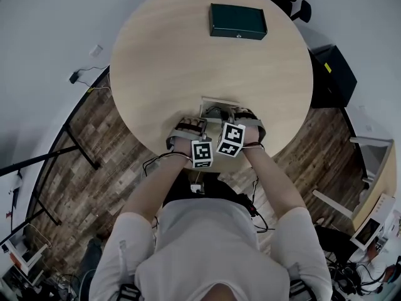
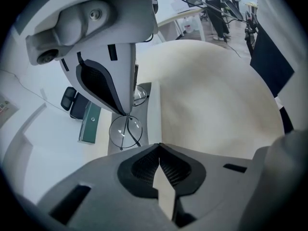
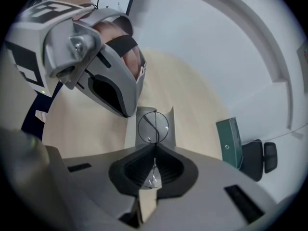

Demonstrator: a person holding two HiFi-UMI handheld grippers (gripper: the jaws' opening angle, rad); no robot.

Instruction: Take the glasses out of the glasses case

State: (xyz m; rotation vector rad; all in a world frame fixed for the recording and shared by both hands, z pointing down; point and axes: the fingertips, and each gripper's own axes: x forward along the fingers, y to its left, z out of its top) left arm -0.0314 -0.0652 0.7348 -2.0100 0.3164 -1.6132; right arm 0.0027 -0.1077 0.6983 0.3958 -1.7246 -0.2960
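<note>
And here are the glasses point(image 3: 154, 126), pinched at the frame by the right tool point(image 3: 155, 148), its jaws closed tight on the thin wire, with one round lens standing just past the tips and a second lens showing down between the pads. In the left gripper view that same lens point(image 2: 126, 131) sits low and left of centre, a folded arm crossing it, with the right tool point(image 2: 127, 110) coming down onto it from the upper left. Right under the glasses is the open grey glasses case point(image 3: 169, 124); whether the frame is clear of the case I cannot tell. The left tool point(image 2: 160, 146) has its jaws pressed together on the pale edge of the case point(image 2: 153, 112), which runs straight into its tips. From the head view, both tools meet at the case point(image 1: 204, 100) near the lower edge of the round wooden table point(image 1: 188, 49), left tool point(image 1: 191, 125) and right tool point(image 1: 237, 115) side by side, marker cubes point(image 1: 202, 153) just behind them, the person's forearms reaching up from the bottom of the frame. Well apart, at the top of the table, lies a dark green box point(image 1: 238, 21), also seen at the left edge of the left gripper view point(image 2: 90, 121) and at the right of the right gripper view point(image 3: 230, 141). Around the table there is wood plank floor point(image 1: 81, 187).
</note>
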